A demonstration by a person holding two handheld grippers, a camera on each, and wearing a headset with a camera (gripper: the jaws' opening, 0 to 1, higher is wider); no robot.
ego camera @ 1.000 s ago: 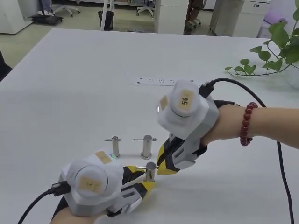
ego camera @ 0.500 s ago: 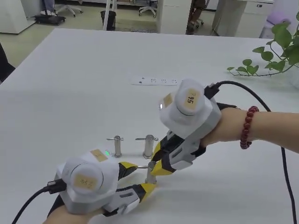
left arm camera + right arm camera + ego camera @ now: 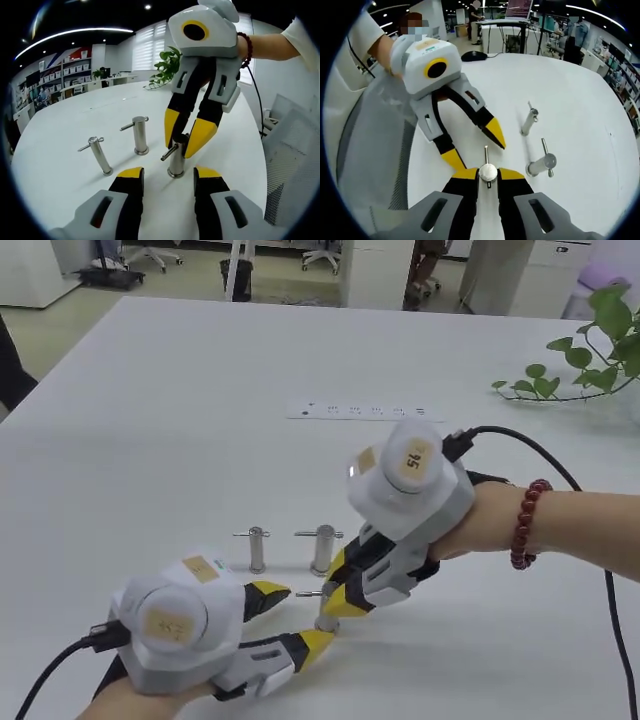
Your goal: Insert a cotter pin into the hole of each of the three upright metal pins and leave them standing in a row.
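Three metal pins stand on the white table (image 3: 150, 440). The two back pins (image 3: 257, 549) (image 3: 323, 548) each carry a cotter pin. The third pin (image 3: 326, 618) stands in front, with a cotter pin (image 3: 167, 152) through its hole. My right gripper (image 3: 335, 600) comes down from above, its jaws closed on this pin's head (image 3: 488, 172). My left gripper (image 3: 169, 175) is open, and its fingertips (image 3: 131, 175) flank the pin's base (image 3: 176, 170) without touching it. In the right gripper view the left gripper (image 3: 474, 150) faces me, jaws spread.
A white power strip (image 3: 350, 410) lies further back on the table. A leafy plant (image 3: 590, 360) sits at the far right edge. The right gripper's black cable (image 3: 560, 475) loops over the person's forearm. Office furniture stands beyond the table.
The left gripper's jaws have spread and drawn slightly back from the front pin. The right gripper stays at that pin's head. The head camera has shifted a little.
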